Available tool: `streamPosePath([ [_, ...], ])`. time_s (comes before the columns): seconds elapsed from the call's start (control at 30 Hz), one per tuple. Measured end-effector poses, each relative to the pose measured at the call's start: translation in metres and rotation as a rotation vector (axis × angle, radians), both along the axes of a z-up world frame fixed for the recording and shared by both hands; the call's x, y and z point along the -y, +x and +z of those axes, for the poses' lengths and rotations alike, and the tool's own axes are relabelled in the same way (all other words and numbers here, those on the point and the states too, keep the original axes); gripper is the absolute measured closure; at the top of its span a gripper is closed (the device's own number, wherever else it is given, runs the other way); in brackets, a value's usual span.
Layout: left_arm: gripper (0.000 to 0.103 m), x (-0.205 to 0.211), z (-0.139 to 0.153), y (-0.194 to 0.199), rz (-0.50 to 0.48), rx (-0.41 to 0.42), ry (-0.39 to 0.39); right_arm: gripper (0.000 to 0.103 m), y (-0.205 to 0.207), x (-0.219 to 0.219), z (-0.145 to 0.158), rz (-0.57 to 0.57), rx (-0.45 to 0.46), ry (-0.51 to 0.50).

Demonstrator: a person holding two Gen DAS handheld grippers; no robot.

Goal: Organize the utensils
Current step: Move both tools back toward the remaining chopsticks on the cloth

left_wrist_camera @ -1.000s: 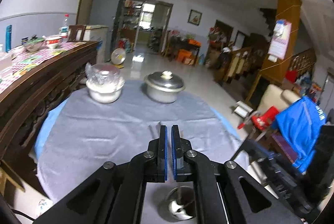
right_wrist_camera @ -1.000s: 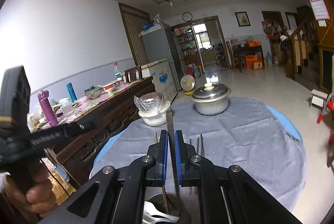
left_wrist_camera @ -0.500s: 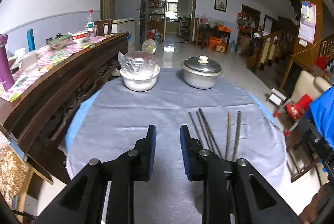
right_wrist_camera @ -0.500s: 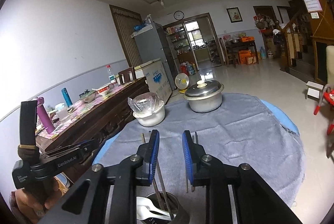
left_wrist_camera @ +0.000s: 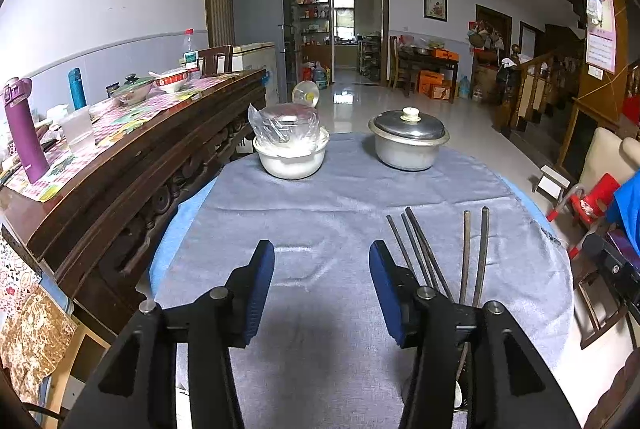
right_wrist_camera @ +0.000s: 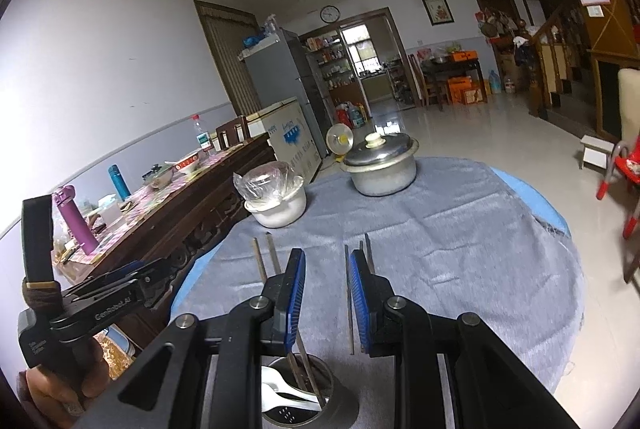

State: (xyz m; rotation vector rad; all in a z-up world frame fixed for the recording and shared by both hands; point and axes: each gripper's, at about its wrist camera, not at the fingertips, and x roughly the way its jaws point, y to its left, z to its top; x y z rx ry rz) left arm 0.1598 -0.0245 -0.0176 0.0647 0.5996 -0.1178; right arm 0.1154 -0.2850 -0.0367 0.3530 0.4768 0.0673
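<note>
In the left wrist view my left gripper (left_wrist_camera: 322,289) is open and empty above the grey cloth. Several dark chopsticks (left_wrist_camera: 420,249) lie on the cloth to its right, and two brown ones (left_wrist_camera: 476,253) lie further right. In the right wrist view my right gripper (right_wrist_camera: 326,293) is open and empty above a metal utensil cup (right_wrist_camera: 304,393) that holds white spoons (right_wrist_camera: 280,389) and chopsticks. Loose chopsticks (right_wrist_camera: 348,293) lie on the cloth under and beside its fingers. The left gripper (right_wrist_camera: 120,293) shows at the left, held by a hand.
A white bowl with a plastic-wrapped bowl on it (left_wrist_camera: 290,149) and a lidded metal pot (left_wrist_camera: 408,141) stand at the far side of the round table (left_wrist_camera: 320,205). A dark wooden sideboard (left_wrist_camera: 120,165) with bottles and dishes runs along the left.
Both grippers have opened, from shut a second ago. The chopstick the right gripper held now stands in the cup. The left gripper has swung left, away from the cup.
</note>
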Motion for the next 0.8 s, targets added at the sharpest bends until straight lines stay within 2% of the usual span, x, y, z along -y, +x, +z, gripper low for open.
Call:
streamPosePath([
  [0.8,0.050,-0.003,-0.014,0.014,0.043,-0.030,0.046,0.078,0.019,0.007,-0.028,-0.004,-0.094,0.036],
])
